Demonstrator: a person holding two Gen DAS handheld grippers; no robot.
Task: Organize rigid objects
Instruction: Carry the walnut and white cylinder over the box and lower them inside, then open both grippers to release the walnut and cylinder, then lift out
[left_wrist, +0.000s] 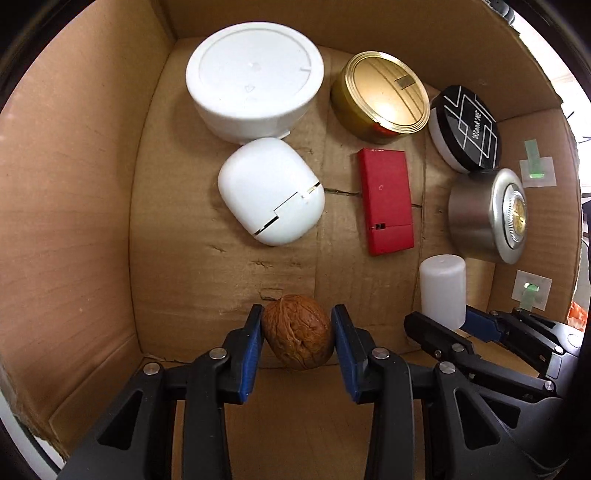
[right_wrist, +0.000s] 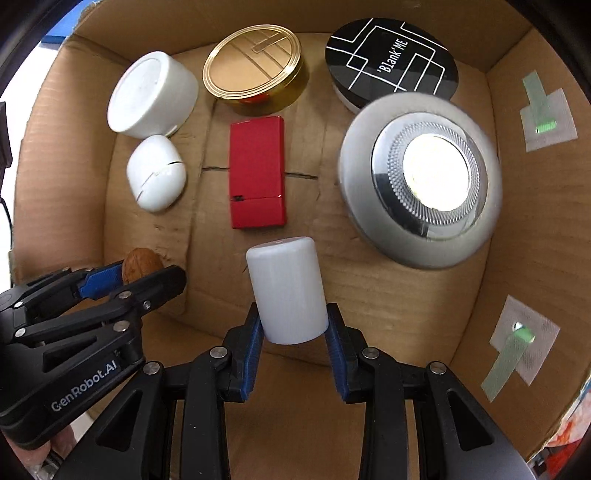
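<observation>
Inside the cardboard box (left_wrist: 74, 221), your left gripper (left_wrist: 297, 332) clamps the walnut (left_wrist: 297, 332) and your right gripper (right_wrist: 293, 325) the white cylinder (right_wrist: 286, 291) — placing step, so next lower and release each onto bare floor.

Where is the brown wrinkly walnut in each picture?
Left wrist view: the brown wrinkly walnut sits low in the middle, pinched between the left gripper's blue pads.
Right wrist view: the walnut peeks out at the lower left, in the same gripper.
Shared landmark: the flat red rectangular case on the cardboard box floor, up and right of the walnut in both.
</observation>
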